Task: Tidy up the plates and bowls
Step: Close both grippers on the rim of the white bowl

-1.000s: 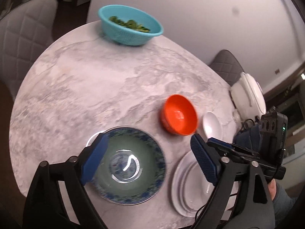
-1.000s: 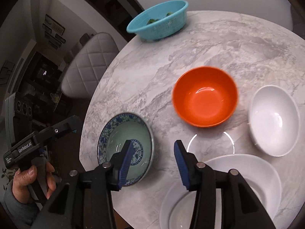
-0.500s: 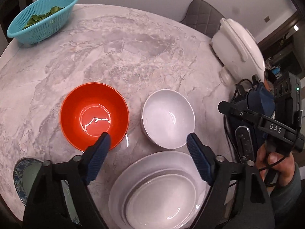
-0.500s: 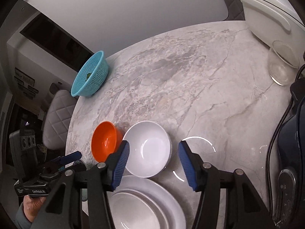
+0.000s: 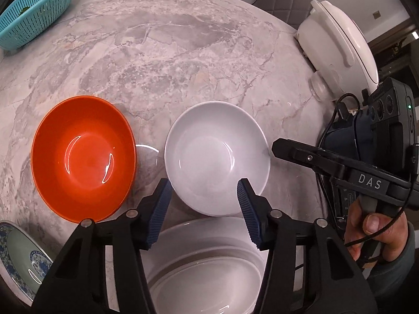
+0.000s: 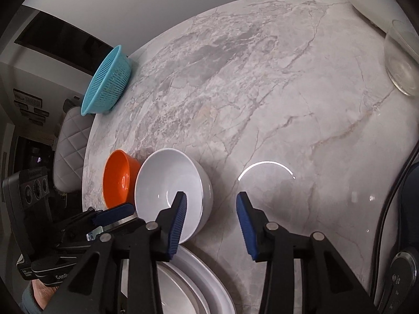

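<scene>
A white bowl (image 5: 217, 157) stands on the marble table beside an orange bowl (image 5: 82, 157). My left gripper (image 5: 203, 210) is open just above the white bowl's near rim. Stacked white plates (image 5: 207, 269) lie below it. A blue-patterned bowl (image 5: 21, 261) sits at the lower left. In the right wrist view, my right gripper (image 6: 210, 222) is open; its left finger is over the white bowl (image 6: 170, 183) and its right finger is over bare table. The orange bowl (image 6: 117, 180) and the plates (image 6: 199, 282) show there too.
A teal colander (image 5: 34, 7) stands at the table's far left edge and also shows in the right wrist view (image 6: 107, 89). A white cooker (image 5: 340, 39) and a clear glass (image 6: 402, 60) stand at the right. A dark appliance with a cable (image 6: 400, 269) sits at the near right.
Both grippers have swung right from the blue-patterned and orange bowls to the white bowl and come lower. The right gripper's left finger now overlaps the white bowl.
</scene>
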Tool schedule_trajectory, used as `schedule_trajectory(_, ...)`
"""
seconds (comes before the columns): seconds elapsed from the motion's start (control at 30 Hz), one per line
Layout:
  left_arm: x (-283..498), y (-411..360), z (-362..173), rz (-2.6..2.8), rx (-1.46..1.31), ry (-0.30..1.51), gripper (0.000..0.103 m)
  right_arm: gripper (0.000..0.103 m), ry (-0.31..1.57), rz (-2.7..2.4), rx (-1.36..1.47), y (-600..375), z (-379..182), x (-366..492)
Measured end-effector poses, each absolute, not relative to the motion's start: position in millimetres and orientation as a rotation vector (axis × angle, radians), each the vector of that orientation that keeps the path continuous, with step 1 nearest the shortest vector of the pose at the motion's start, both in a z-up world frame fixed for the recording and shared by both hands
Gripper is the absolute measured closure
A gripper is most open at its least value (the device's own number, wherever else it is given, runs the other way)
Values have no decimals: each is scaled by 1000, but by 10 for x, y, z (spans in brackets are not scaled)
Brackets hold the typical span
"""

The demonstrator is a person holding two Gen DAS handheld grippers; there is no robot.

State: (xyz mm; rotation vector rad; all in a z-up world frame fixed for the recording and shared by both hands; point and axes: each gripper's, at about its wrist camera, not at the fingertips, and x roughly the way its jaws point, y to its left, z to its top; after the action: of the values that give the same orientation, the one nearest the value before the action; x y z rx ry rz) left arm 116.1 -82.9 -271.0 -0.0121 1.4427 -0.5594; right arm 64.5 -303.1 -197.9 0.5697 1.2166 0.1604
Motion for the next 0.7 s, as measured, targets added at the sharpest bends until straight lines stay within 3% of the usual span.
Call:
schedule_trajectory(0.3,1339,-904,-2920,-509,-15,1498,54,60,1269,172,563,-3023,-2155,734)
schedule_trajectory(0.37,1366,-922,-2976,-504,-11,1502,54,65,1278,177,550,-3001,-2186,754)
schedule_trajectory(0.47,1421,-926,-3065,-492,-14,1510,74,77,1288,175,528,-2963,-2233,790)
schedule_trajectory(0.7,1510,-907,-3183,-478,-14,1509,94,88,1301,182,490,-2873,-2288,856)
